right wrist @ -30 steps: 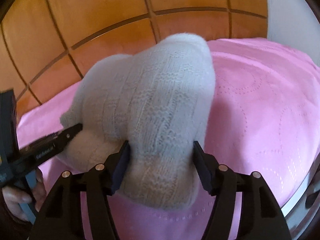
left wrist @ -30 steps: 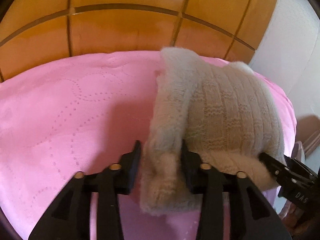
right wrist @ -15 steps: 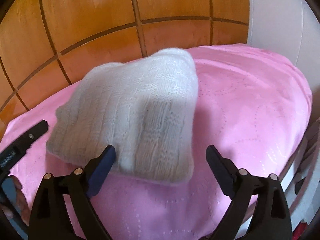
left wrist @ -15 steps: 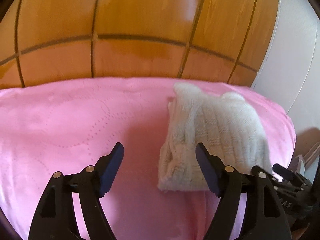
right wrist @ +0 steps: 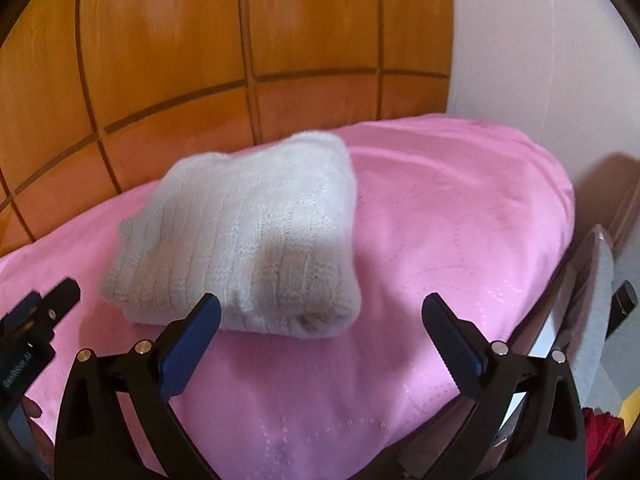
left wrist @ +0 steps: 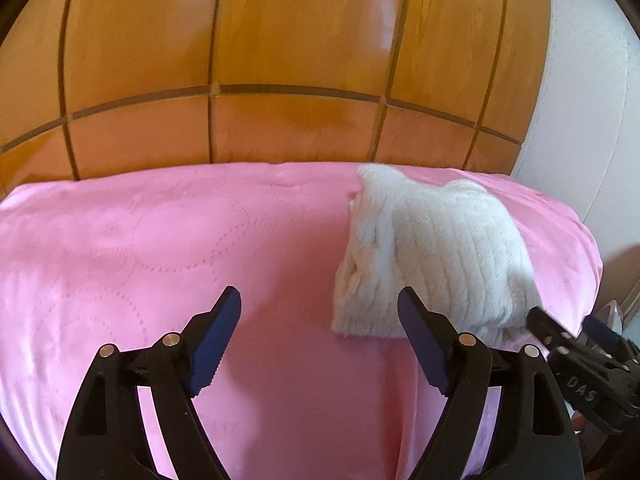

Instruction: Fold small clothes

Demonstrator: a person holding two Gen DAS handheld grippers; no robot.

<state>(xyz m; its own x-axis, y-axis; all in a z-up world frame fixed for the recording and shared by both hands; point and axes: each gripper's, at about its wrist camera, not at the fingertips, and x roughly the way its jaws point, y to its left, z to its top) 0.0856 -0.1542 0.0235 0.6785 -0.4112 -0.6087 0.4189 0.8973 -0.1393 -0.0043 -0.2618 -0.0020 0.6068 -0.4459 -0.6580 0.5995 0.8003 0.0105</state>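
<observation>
Both tongs, left point(left wrist: 320, 322) and right point(right wrist: 322, 322), tilt downward, jaws spread wide and just been opening, nothing between them.

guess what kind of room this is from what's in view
Probably a bedroom: a quilted pink satin bedspread covers a bed, a glossy panelled wooden headboard rises behind it, and a folded cream knitted garment lies on top.

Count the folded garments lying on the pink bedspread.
1: a folded cream knit sweater lies on the pink bedspread near the wooden headboard, beyond both open grippers. Others could be out of frame.
</observation>
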